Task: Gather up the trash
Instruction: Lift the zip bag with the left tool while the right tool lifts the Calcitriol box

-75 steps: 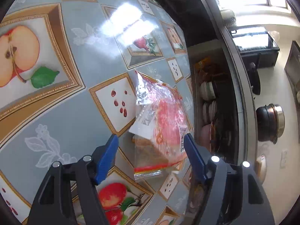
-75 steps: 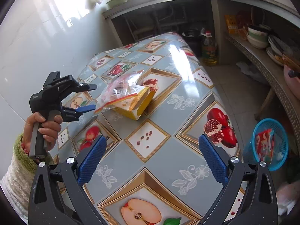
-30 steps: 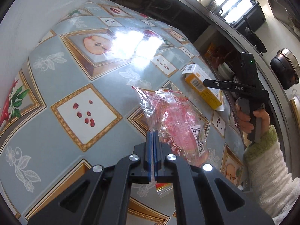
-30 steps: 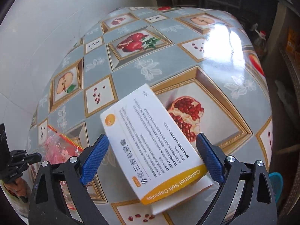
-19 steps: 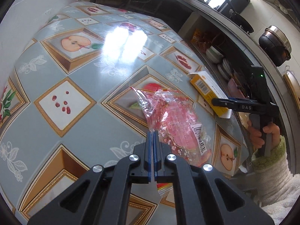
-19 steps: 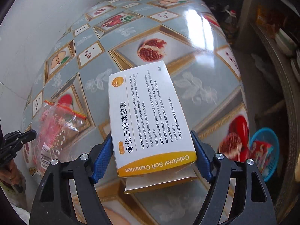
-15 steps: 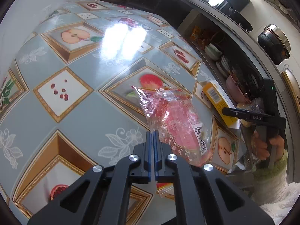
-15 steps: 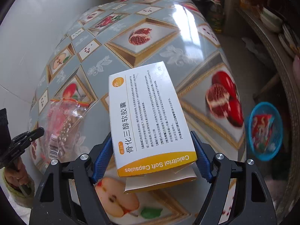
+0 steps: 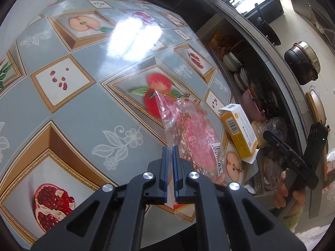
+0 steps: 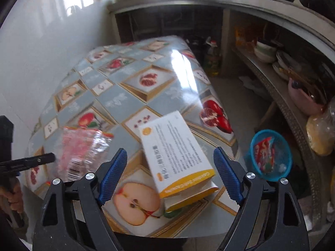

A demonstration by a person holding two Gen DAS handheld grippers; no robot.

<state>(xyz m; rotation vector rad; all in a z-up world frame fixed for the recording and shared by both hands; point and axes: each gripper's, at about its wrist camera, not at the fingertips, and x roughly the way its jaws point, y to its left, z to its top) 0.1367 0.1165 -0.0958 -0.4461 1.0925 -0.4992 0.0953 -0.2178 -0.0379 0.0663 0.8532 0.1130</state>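
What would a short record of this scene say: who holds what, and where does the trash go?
Left gripper: shut on the clear pink plastic bag, held above the table
Right gripper: jaws just opening, pads clear of the yellow-and-white capsule box between them
Box support: cannot tell if it rests on the table
Bin: blue basket on the floor beside the table, with a red wrapper inside
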